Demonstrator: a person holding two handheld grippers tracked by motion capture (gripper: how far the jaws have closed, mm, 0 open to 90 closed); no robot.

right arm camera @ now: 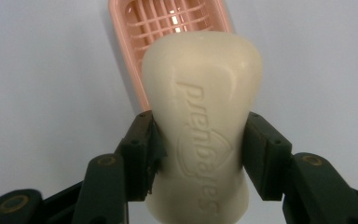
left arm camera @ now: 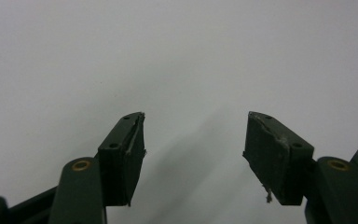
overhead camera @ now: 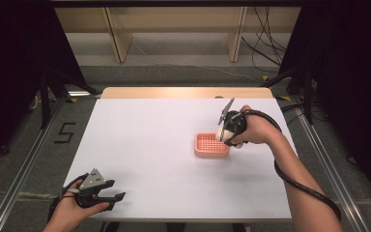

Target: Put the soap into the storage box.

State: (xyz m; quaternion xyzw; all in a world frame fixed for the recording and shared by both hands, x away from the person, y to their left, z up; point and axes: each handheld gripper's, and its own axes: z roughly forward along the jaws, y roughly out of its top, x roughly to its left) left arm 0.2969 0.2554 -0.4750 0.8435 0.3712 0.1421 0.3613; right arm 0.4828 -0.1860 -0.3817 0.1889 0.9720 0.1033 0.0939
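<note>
The right gripper (right arm camera: pixel 200 154) pinches a cream, embossed bar of soap (right arm camera: pixel 200 126) across its narrow sides and holds it just above the pink plastic slatted soap dish (overhead camera: pixel 211 146) at the table's right. So the pick-up looks done — what is left is lowering the bar and letting go. The dish appears empty, its grid bare. The left gripper (overhead camera: pixel 107 193) rests spread apart on the white table (overhead camera: pixel 145 145) — holding nothing.
</note>
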